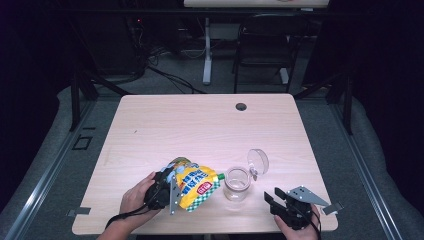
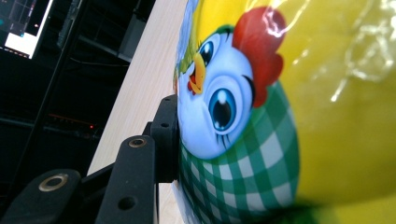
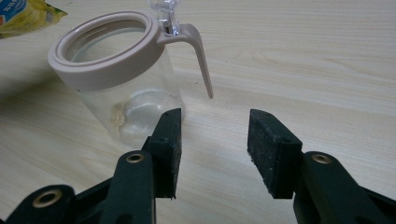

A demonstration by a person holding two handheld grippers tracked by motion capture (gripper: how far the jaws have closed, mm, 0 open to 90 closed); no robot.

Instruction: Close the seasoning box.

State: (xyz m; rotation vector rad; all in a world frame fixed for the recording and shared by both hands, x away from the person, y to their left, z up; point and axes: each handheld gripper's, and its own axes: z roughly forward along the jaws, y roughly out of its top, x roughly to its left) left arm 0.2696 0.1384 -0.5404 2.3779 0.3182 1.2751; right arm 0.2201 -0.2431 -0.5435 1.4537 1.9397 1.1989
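A yellow snack bag (image 1: 196,182) with a green check band and a cartoon chick lies tilted at the table's front, left of centre. My left gripper (image 1: 173,186) is shut on its left end; in the left gripper view one black pad (image 2: 166,133) presses the bag (image 2: 289,116), and the other jaw is hidden behind it. A clear glass jar (image 1: 236,184) with a beige rim stands just right of the bag, its hinged clear lid (image 1: 258,161) flipped up. My right gripper (image 1: 274,196) rests open near the front right edge; its jaws (image 3: 215,140) point at the jar (image 3: 121,79), a little short of it.
The light wood table (image 1: 200,120) has a round cable hole (image 1: 241,106) near its far edge. A black chair (image 1: 265,45) and a desk leg stand beyond it. Dark floor and rails flank both sides.
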